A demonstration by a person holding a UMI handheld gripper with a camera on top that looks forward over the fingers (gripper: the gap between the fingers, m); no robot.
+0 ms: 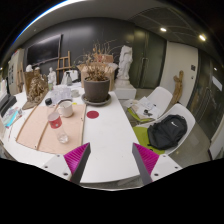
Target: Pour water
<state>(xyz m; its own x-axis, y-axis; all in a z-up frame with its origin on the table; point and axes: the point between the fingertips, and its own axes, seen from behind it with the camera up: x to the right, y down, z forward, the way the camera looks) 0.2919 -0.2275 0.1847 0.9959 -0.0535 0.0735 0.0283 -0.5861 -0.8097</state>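
A clear water bottle (55, 119) with a red label stands upright on a tan mat (40, 130) on the left part of the white table (110, 140). A clear glass (66, 107) stands just behind it, and a smaller cup (63, 136) stands on the mat in front of it. My gripper (112, 165) hovers over the table's near end, open, with only bare tabletop between its magenta pads (78, 160). The bottle and glass lie well ahead and to the left of the fingers.
A potted dry plant (97, 86) stands at the table's far end, with a red coaster (92, 114) in front of it. On the right, a black backpack (167, 131) rests on a white chair. A white statue (125, 62) stands beyond.
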